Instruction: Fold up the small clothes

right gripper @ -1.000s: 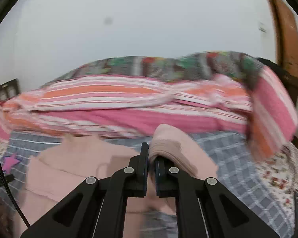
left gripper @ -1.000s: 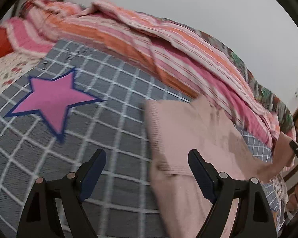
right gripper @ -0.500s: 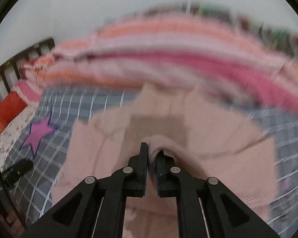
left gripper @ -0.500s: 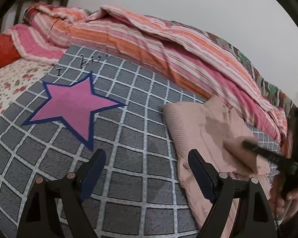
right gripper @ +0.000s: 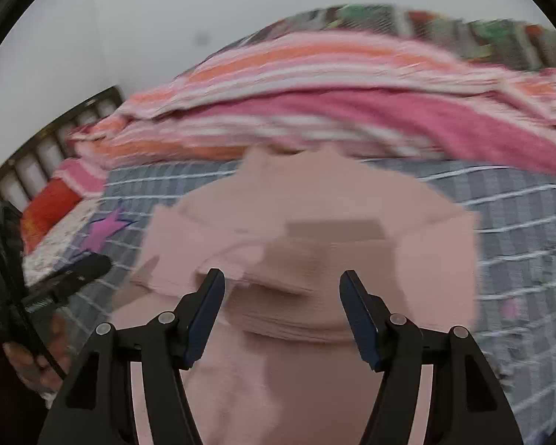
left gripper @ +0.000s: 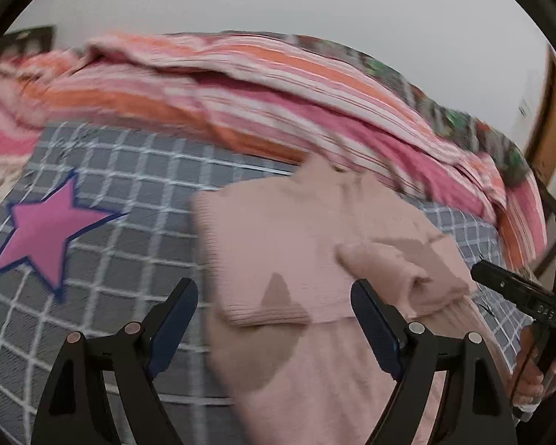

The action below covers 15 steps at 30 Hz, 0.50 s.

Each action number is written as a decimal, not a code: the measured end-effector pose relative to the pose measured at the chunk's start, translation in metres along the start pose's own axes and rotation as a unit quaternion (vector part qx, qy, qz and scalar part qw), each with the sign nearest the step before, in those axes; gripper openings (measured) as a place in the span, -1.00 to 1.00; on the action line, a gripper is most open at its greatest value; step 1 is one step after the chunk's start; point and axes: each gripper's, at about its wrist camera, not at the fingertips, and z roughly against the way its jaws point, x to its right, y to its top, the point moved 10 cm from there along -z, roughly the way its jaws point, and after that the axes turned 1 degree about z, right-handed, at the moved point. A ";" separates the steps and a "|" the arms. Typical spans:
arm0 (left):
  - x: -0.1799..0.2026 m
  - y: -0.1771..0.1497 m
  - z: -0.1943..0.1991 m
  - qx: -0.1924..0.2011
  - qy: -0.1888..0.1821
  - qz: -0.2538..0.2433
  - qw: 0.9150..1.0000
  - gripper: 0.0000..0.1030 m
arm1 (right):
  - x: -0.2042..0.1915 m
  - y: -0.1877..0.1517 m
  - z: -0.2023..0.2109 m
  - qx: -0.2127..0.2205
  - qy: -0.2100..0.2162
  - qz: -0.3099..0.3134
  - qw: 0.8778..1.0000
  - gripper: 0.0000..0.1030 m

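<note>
Left wrist view: big bed (left gripper: 92,341) with a grey checked cover and a pink star (left gripper: 44,233) on it, and a heap of striped blanket (left gripper: 296,85) piled along the far side by the wall. Right wrist view: same bed, same heap, all a bit blurry. Next in size, the pink sweater (left gripper: 278,244), lying flat on the checked cover, near the striped blanket but clear of the star. Looks partly folded, with one sleeve (left gripper: 396,274) laid across the body and a ribbed edge turned over near the front. Then the left hand-held gripper (left gripper: 274,319), spread wide, hanging over the near edge of the sweater and gripping nothing. Then the right hand-held gripper (right gripper: 281,307), jaws just been opening, now spread apart above the folded sleeve with no cloth pinched between them. Smallest, a bit of the person's hand (right gripper: 37,363) at the edge of that view. Probably at the letting-go part of a sleeve fold, so best to lift straight up and away, slowly, and not drag the sleeve back off. Good to check that the sleeve lies flat and square on the body. For the next fold, best to grab both bottom corners at the same time and bring them up evenly, keeping the edges lined up.
</note>
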 end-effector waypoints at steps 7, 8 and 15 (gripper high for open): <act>0.060 -0.007 -0.032 -0.032 0.006 -0.069 0.997 0.63 | 0.078 -0.020 0.008 -0.012 -0.071 -0.048 0.996 0.23; 0.064 -0.008 -0.038 -0.039 0.005 -0.067 0.997 0.63 | 0.090 -0.024 0.009 -0.013 -0.085 -0.047 0.995 0.23; 0.082 -0.025 -0.074 -0.091 0.028 -0.083 0.992 0.62 | 0.134 -0.049 -0.007 -0.048 -0.084 -0.088 0.991 0.23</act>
